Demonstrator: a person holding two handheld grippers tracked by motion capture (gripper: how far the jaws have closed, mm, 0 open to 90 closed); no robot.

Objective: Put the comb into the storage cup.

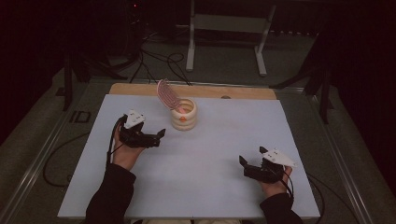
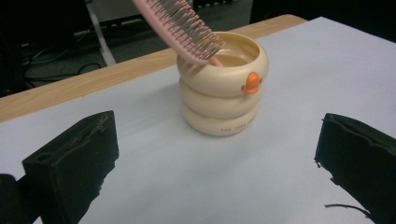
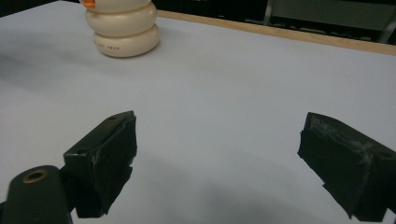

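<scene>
- High view: the pink comb (image 1: 167, 94) stands in the cream ringed holder (image 1: 184, 114), which sits on the white surface (image 1: 215, 154) toward its far edge, slightly left of centre.
- Comb long axis: tilted, not upright. The lower end rests inside the holder's mouth; the toothed upper end leans out over the rim toward about 10 o'clock in the high view.
- Left gripper view: the comb (image 2: 180, 25) crosses the holder's rim (image 2: 223, 70) at its far-left side, teeth facing up and toward the camera. The holder's orange knob (image 2: 252, 83) faces the near side.
- Holder: three stacked rounded rings, upright, standing apart from both tools.
- Left hand-held gripper (image 1: 159, 136): lies near the holder, which is at roughly 1 o'clock from it. Jaws spread wide and holding nothing; the holder appears centred between them in the left gripper view.
- Right hand-held gripper (image 1: 243, 163): lies well apart from the holder, which is at roughly 11 o'clock from it. Jaws spread wide, holding nothing, above bare surface; the holder (image 3: 123, 28) appears at the upper left of the right gripper view.
- Judgement: the left hand-held gripper is the nearer tool. A grasp on the comb calls for a forward, rising approach, with the jaws closing across the tilted axis above the rim.
</scene>
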